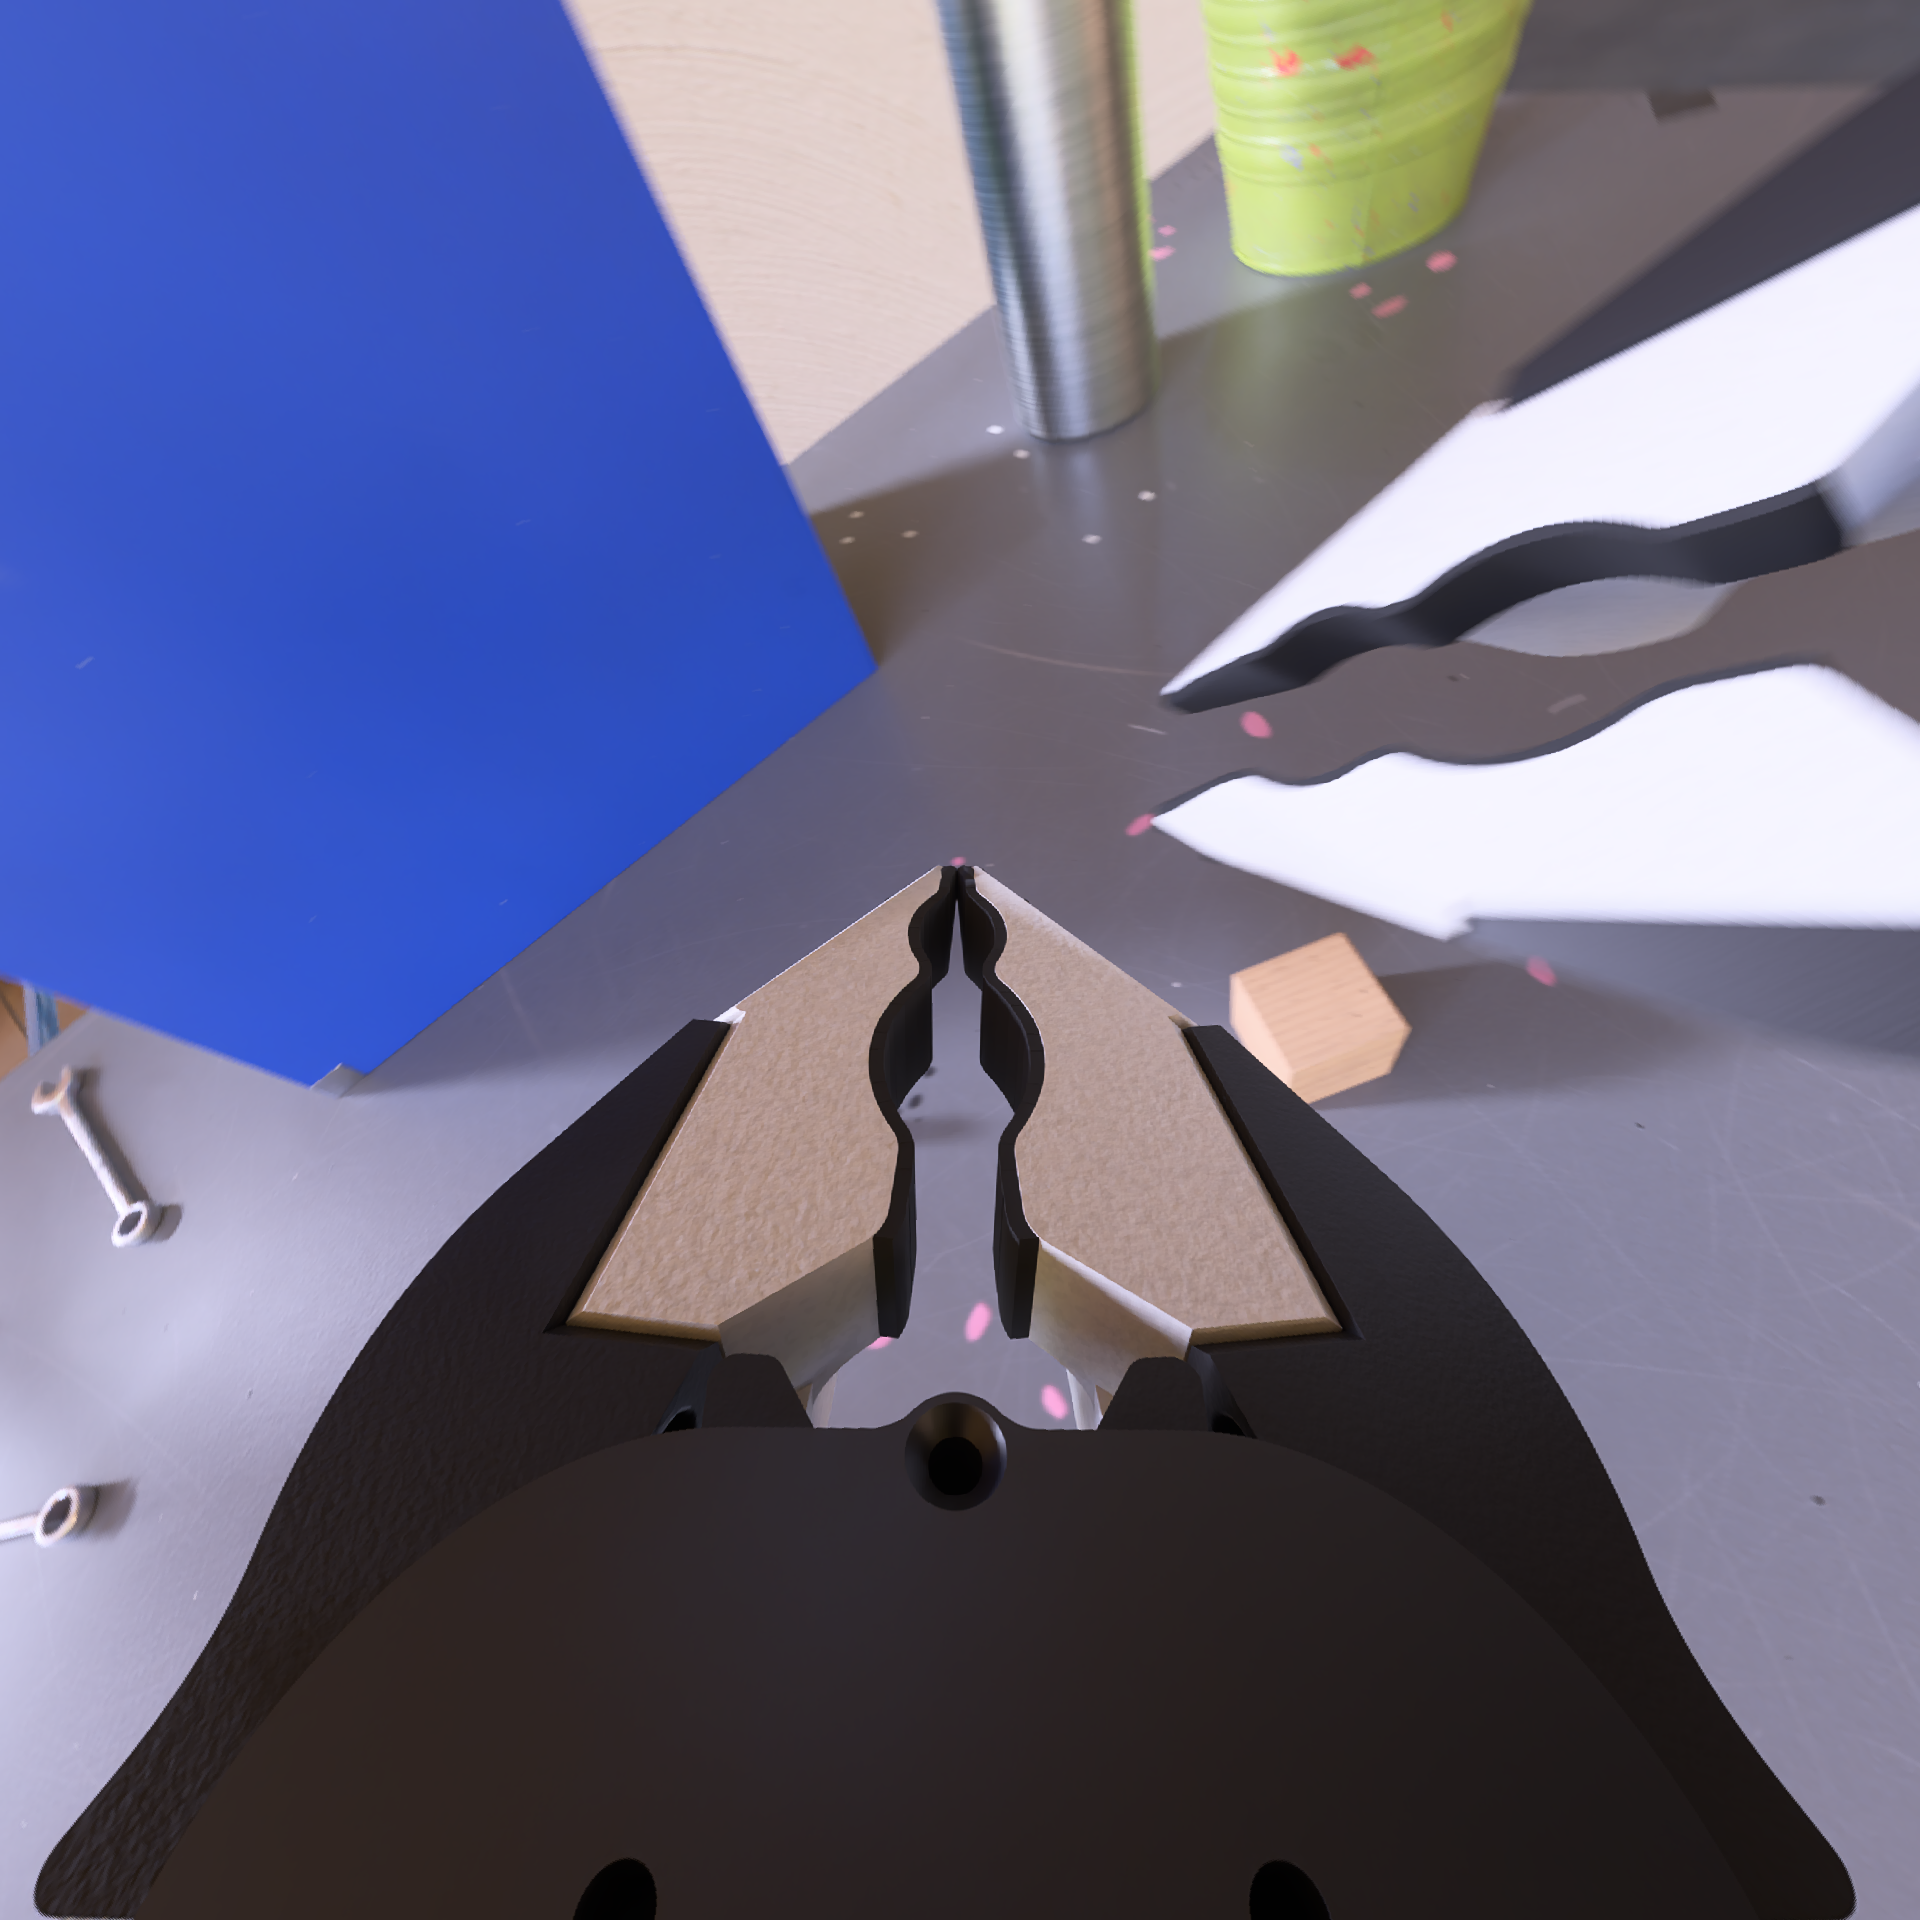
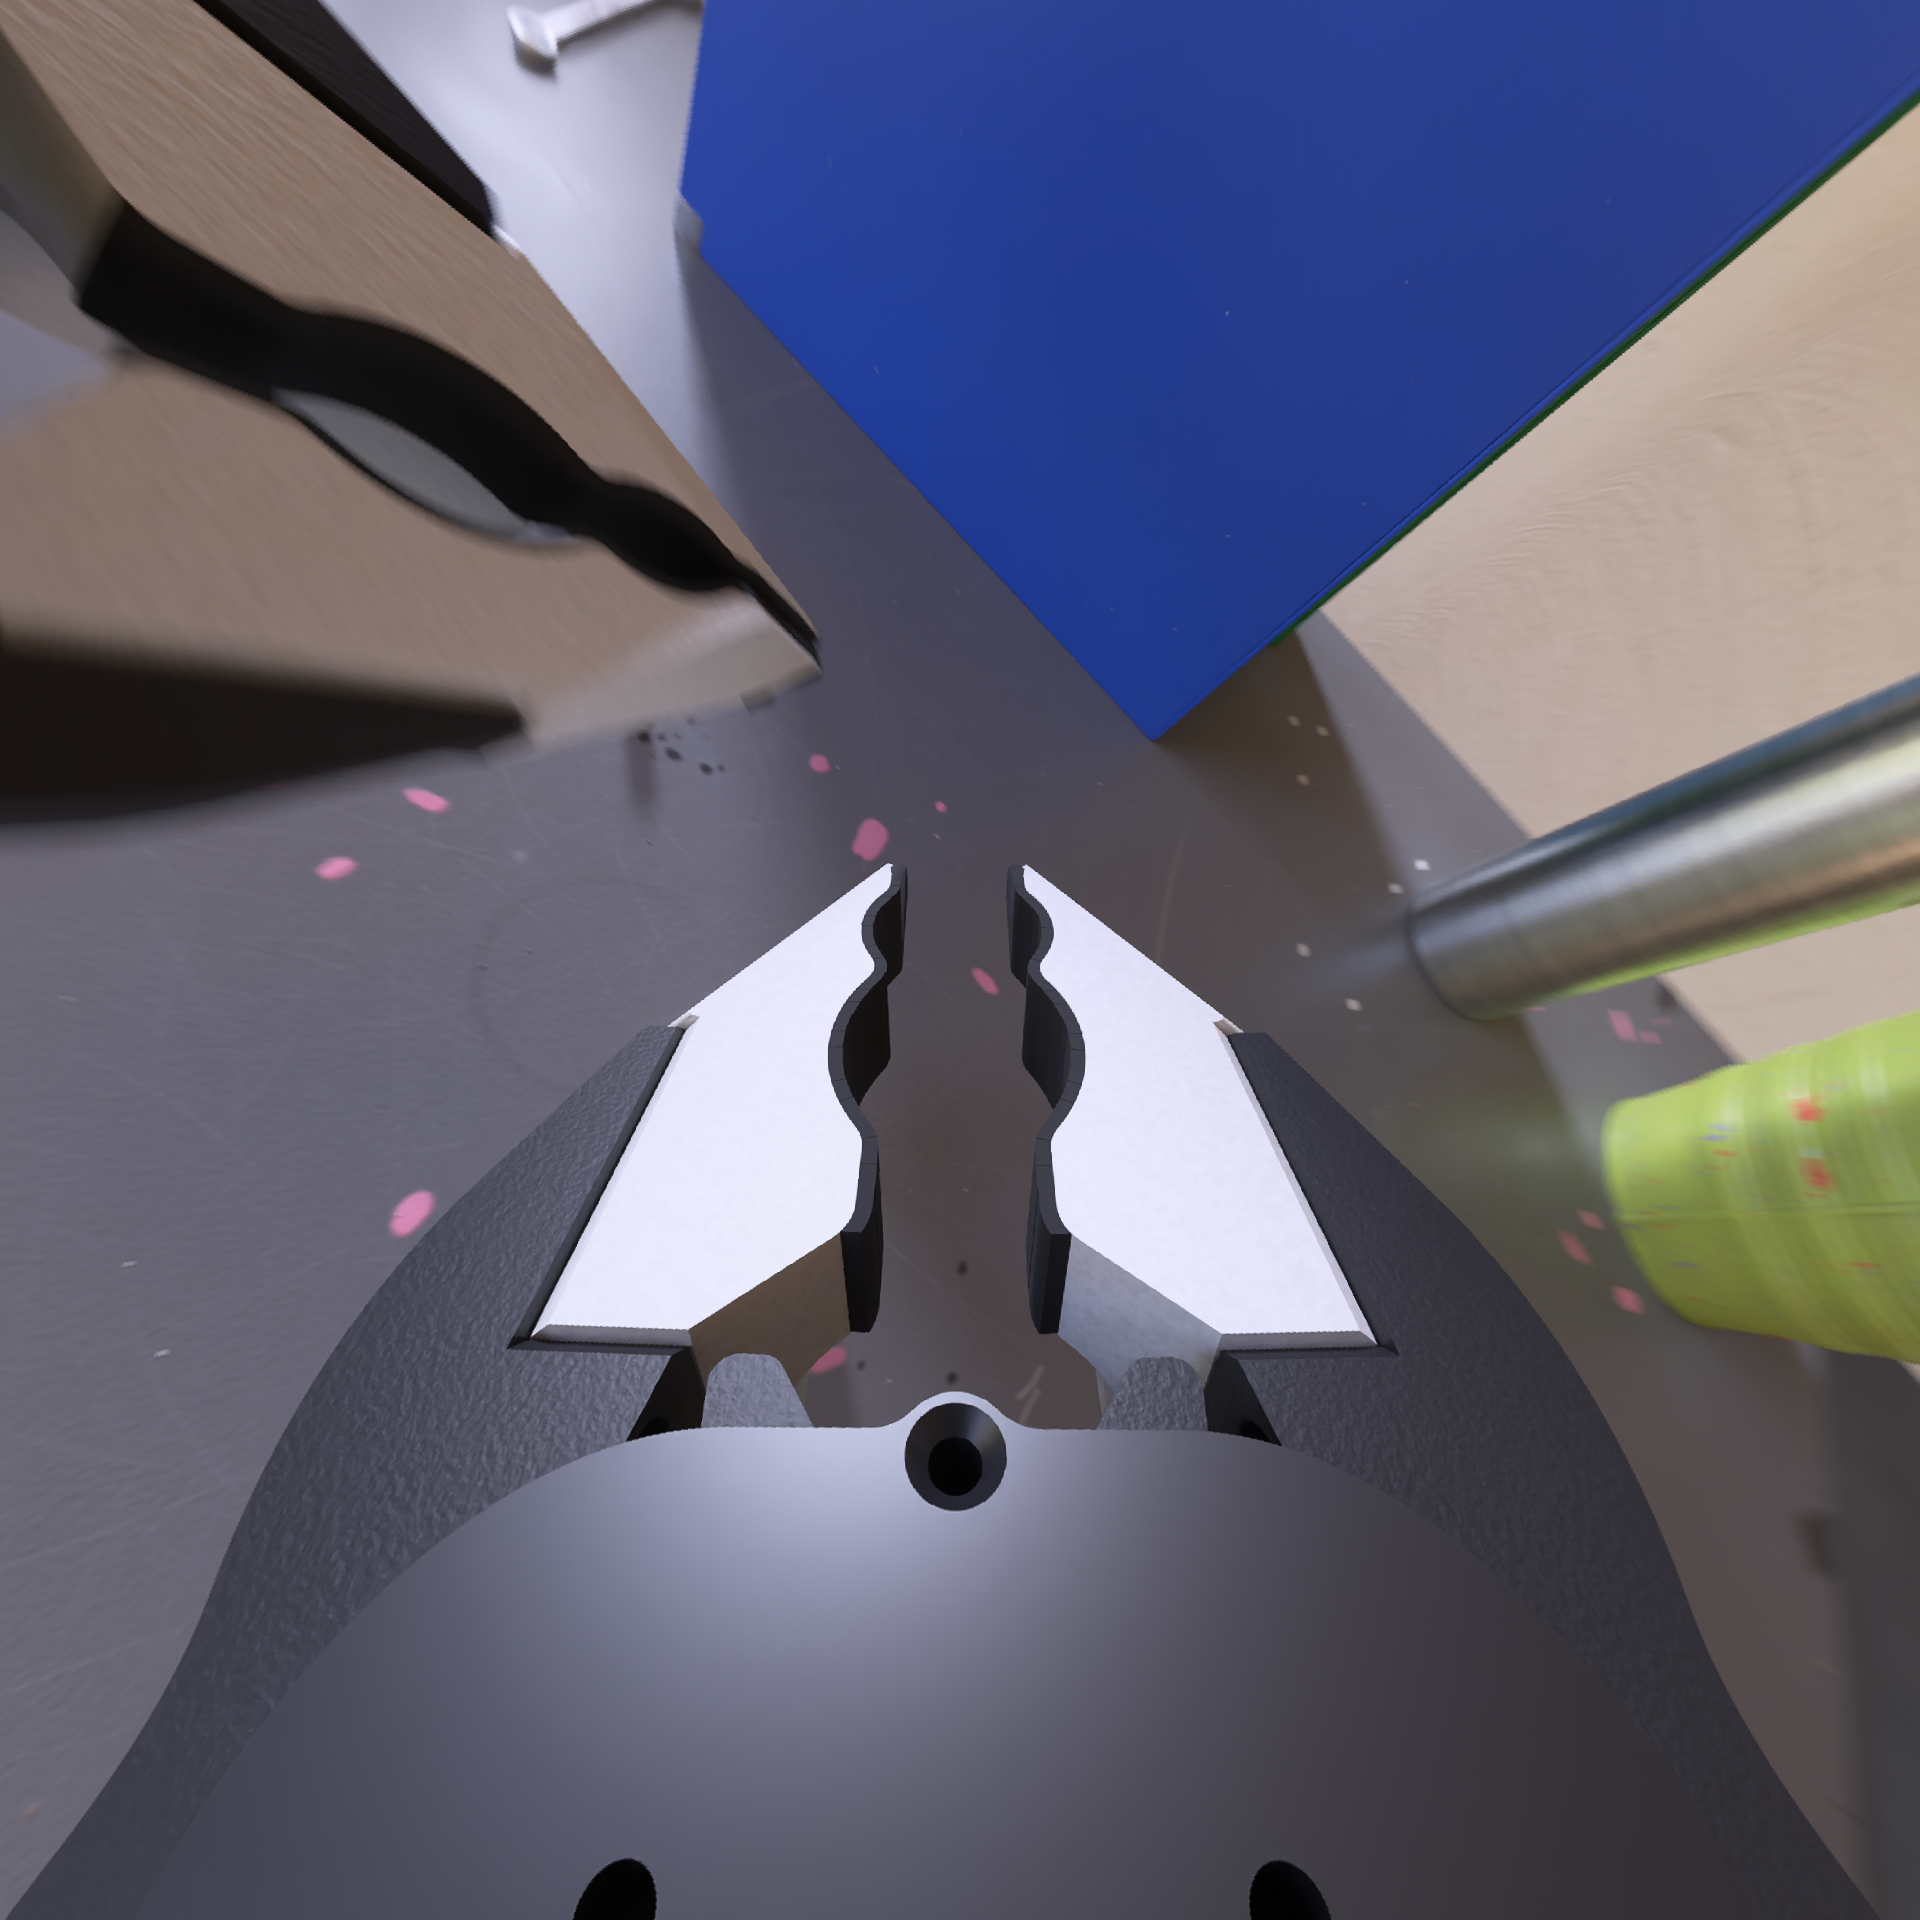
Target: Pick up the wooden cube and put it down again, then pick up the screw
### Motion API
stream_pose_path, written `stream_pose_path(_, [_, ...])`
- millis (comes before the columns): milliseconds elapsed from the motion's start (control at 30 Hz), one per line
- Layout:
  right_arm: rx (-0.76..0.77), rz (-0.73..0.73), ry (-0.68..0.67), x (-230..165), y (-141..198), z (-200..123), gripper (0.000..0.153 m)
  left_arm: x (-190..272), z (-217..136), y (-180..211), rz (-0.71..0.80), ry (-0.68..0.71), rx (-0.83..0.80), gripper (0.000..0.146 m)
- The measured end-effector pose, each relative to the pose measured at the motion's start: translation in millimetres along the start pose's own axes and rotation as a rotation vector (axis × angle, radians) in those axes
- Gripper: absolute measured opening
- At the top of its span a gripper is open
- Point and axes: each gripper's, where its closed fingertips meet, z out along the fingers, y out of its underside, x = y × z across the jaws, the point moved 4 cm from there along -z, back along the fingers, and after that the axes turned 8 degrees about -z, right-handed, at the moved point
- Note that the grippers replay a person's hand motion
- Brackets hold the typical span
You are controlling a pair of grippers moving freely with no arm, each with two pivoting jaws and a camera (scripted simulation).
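Tan, grainy pads are seen pressed together at the tips of the left gripper (image 1: pixel 956 883), its jaws closed on nothing, poised low over the grey table (image 1: pixel 1558 1351). Just to its right the wooden cube (image 1: pixel 1317 1010) is found resting flat on the table, pale beech with crisp edges and a soft grain, touched by neither gripper. That placement suggests the cube is either set down already or not yet lifted; which cannot be told from here. Above and beyond the cube the right gripper (image 2: pixel 956 883) is held with its white, wavy-edged fingers parted, nothing between them but scratched metal tabletop flecked with pink specks (image 2: pixel 871 837). An approach seems to be prepared, judging by that open stance.

Off to the left two small steel wrenches (image 1: pixel 99 1158) are laid on the table, dull and slim. A screw proper cannot be made out in either view. Farther back a tall blue box (image 1: pixel 364 468) is stood, smooth and matte. Beyond it a ribbed metal cylinder (image 1: pixel 1060 229) and a lime-green ridged cup (image 1: pixel 1351 125) are set upright, well clear of the working space.
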Motion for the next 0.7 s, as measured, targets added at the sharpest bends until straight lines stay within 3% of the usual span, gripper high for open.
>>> stream_pose_path(100, [0.102, 0.195, -0.095, 20.3, 8.4, -7.5, 0.02, -32.9, -13.5, -1.4, -0.044, -0.034, 0.052, 0.0])
stream_pose_path(200, [0.111, 0.212, -0.11, 40.8, 22.6, -15.1, 0.045, -56.8, -28.6, 3.1, -0.062, -0.014, 0.067, 0.008])
stream_pose_path(267, [0.111, 0.23, -0.201, 40.1, 30.3, -17.4, 0.056, -63.1, -35.7, 10.4, -0.046, 0.021, 0.056, 0.014])
stream_pose_path(433, [0.097, 0.171, -0.466, 9.2, 51.1, -15.6, 0.068, -58.0, -45.3, 31.8, 0.008, 0.14, 0.005, 0.038])
stream_pose_path(600, [0.053, 0.073, -0.628, -22.4, 66.3, -2.0, 0.068, -52.4, -47.7, 51.6, 0.029, 0.255, -0.042, 0.04])
stream_pose_path(700, [0.035, 0.065, -0.668, -30.4, 69.4, 8.9, 0.07, -54.0, -48.6, 60.4, 0.072, 0.252, -0.081, 0.039])
